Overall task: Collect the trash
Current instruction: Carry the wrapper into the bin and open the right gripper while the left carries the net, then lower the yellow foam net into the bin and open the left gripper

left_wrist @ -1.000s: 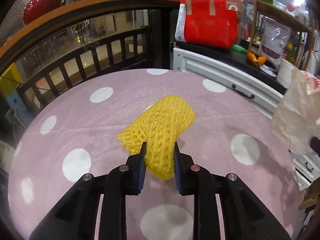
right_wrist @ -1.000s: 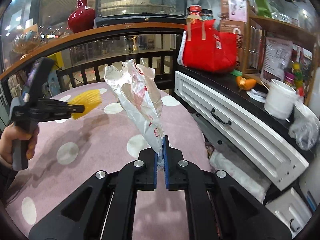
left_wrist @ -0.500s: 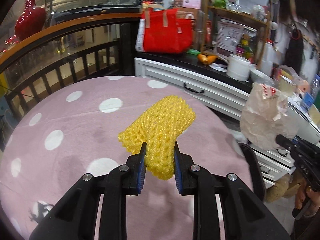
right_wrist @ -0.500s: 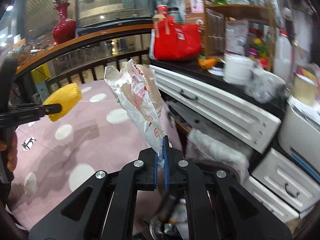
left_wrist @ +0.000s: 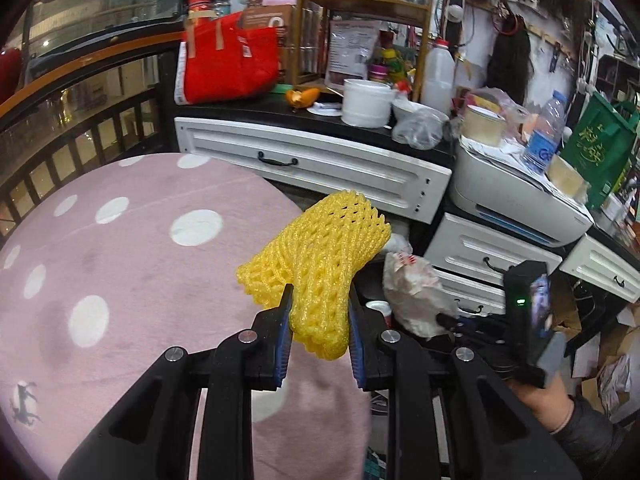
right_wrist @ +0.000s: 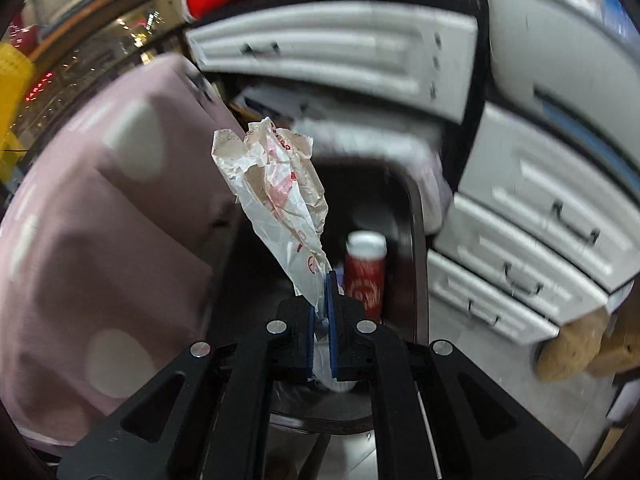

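My left gripper [left_wrist: 319, 320] is shut on a yellow foam fruit net [left_wrist: 324, 248], held in the air over the right edge of the pink polka-dot table [left_wrist: 120, 260]. My right gripper [right_wrist: 322, 292] is shut on the lower end of a crumpled white paper wrapper with red print [right_wrist: 276, 184]. It points down over a dark trash bin [right_wrist: 416, 240] that holds a red cup with a white lid [right_wrist: 366, 272]. In the left wrist view the wrapper [left_wrist: 412, 292] hangs low beside the table, and a hand [left_wrist: 552, 404] holds that gripper. The net [right_wrist: 12, 76] shows at the far left of the right wrist view.
White drawer units [left_wrist: 312, 168] and a printer [left_wrist: 516, 196] stand close behind the bin. The dark counter carries a red bag [left_wrist: 228, 60], a white tub [left_wrist: 366, 102], bottles and plastic bags. A draped tablecloth [right_wrist: 100, 220] hangs left of the bin. Cardboard lies at the far right [left_wrist: 612, 364].
Both grippers swung right, from over the table to its edge by the drawers. The right one dropped and tilted down over the bin. Both grips stayed as they were.
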Available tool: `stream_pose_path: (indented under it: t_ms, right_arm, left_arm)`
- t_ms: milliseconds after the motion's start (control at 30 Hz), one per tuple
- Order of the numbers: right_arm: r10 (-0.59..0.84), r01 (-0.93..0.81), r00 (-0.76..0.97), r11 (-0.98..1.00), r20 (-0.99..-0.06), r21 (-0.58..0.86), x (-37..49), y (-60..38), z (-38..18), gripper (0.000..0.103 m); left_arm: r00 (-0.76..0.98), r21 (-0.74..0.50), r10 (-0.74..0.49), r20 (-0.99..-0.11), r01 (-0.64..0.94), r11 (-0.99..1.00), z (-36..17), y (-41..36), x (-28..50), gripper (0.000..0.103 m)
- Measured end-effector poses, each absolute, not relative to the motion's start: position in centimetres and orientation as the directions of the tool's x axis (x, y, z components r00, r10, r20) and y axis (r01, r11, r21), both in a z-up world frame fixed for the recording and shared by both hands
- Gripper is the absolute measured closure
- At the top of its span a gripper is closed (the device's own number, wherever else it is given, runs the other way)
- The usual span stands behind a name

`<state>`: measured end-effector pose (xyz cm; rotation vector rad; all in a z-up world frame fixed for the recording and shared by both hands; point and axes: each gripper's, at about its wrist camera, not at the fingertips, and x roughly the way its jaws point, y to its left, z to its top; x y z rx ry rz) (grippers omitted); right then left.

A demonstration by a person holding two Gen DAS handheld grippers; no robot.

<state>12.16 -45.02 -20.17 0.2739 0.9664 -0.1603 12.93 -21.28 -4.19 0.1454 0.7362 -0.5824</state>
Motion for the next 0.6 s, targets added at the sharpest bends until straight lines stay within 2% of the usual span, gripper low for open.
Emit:
stream_pose_path:
  t_ms: [100,167,200,233,367,433,600]
  right_arm:
    - [-0.002,0.282,0.522,0.944,-0.853,0.17,12.4,-45.6,-22.6,0.094]
    - [0.003,0.296,0.501,0.939,-0.865,0.175,12.3,-45.6,-23.8,0.078]
    - [-0.003,0.309,0.495,0.935,-0.869,0.173,12.1,-45.7,-24.2,0.059]
    - [-0.009,0.318,0.502,0.932,-0.865,0.175,11.9,-45.8,-24.2,0.044]
    - [-0.032,0.337,0.53,0.925,-0.847,0.176,10.4,-46.9,-23.3,0.037]
    - [-0.069,0.365,0.542,0.917,-0.838,0.161,9.2,-47.6,-22.5,0.028]
    - [-0.143,0.433,0.569,0.89,-0.809,0.147,6.0,-50.5,-20.6,0.024]
  left_arm:
    - [0.566,-0.075,-0.46,-0.684,0.573,0.816,-5.0,-23.2,12.1,0.079]
    - [0.548,-0.072,-0.466,-0.694,0.591,0.803,-5.5,-24.6,11.5,0.079]
    - [0.542,-0.072,-0.469,-0.698,0.598,0.798,-5.7,-25.1,11.3,0.079]
    - [0.533,-0.07,-0.472,-0.702,0.608,0.791,-6.0,-25.8,11.1,0.079]
    - [0.488,-0.056,-0.485,-0.726,0.661,0.748,-7.3,-29.0,9.8,0.079]
    - [0.461,-0.054,-0.486,-0.742,0.682,0.729,-8.2,-30.6,9.4,0.079]
    - [0.416,-0.007,-0.431,-0.8,0.712,0.702,-12.5,-34.5,9.1,0.079]
